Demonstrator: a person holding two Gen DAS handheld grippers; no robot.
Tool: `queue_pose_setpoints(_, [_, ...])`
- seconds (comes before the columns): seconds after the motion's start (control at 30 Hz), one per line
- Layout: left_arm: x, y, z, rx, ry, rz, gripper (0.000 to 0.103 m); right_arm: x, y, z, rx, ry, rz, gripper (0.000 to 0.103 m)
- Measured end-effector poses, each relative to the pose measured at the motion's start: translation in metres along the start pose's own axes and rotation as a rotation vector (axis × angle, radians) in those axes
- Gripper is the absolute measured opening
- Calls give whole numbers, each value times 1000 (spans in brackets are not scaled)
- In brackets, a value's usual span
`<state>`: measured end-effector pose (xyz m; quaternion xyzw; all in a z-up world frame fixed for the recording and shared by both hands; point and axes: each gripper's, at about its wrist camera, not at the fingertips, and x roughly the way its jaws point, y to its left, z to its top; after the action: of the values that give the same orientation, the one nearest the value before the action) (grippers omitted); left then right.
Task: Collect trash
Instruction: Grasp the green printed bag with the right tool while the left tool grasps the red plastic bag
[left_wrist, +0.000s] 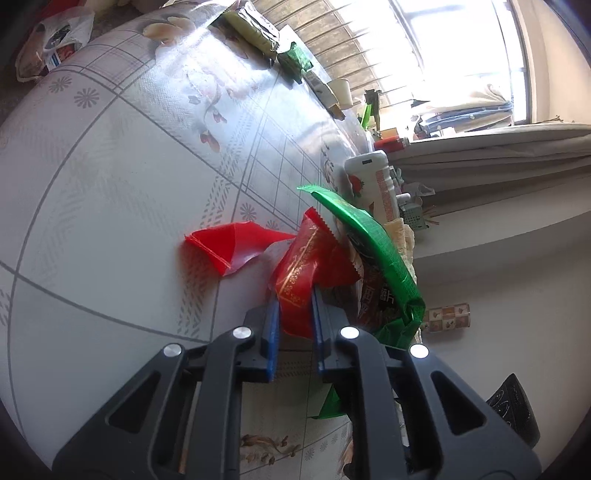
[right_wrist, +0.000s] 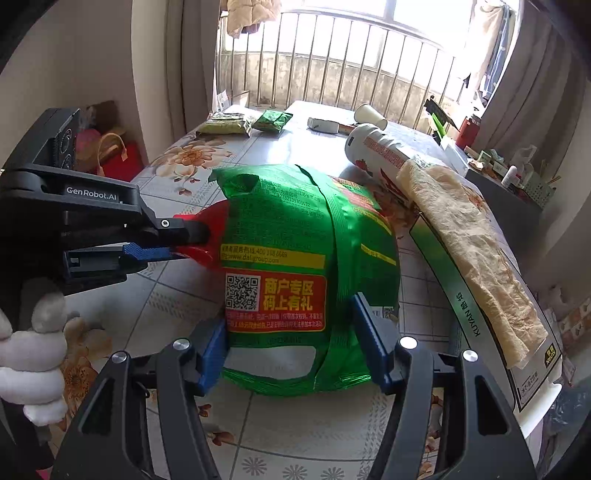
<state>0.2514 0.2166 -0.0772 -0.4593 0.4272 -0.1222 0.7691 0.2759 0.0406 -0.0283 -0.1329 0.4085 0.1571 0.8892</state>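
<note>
In the left wrist view my left gripper is shut on a red snack wrapper just above the floral table. A second red wrapper piece lies flat to its left. A big green snack bag stands right beside it. In the right wrist view that green bag sits between the blue pads of my right gripper, which press on both its sides. The left gripper reaches in from the left, pinching the red wrapper at the bag's edge.
A white tube-shaped container lies behind the bag, and a folded beige cloth rests on a long white box at right. A paper cup and snack packets sit at the table's far end. A gloved hand holds the left gripper.
</note>
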Motion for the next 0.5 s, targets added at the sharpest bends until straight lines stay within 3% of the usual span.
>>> queue_pose_setpoints(0.17, [-27,-19,-11,97,-55,-5,12,-14,5,-8,-44,-35,16,65])
queue_pose_setpoints(0.27, [-37,-29,-16,146,-62,-13,12,-19,8,-10,-82,-55,-25,74])
queue_pose_setpoints(0.5, [-45,-42,-18,201,-57,-1,12,-4,16,-5,-117,-59,-159,75])
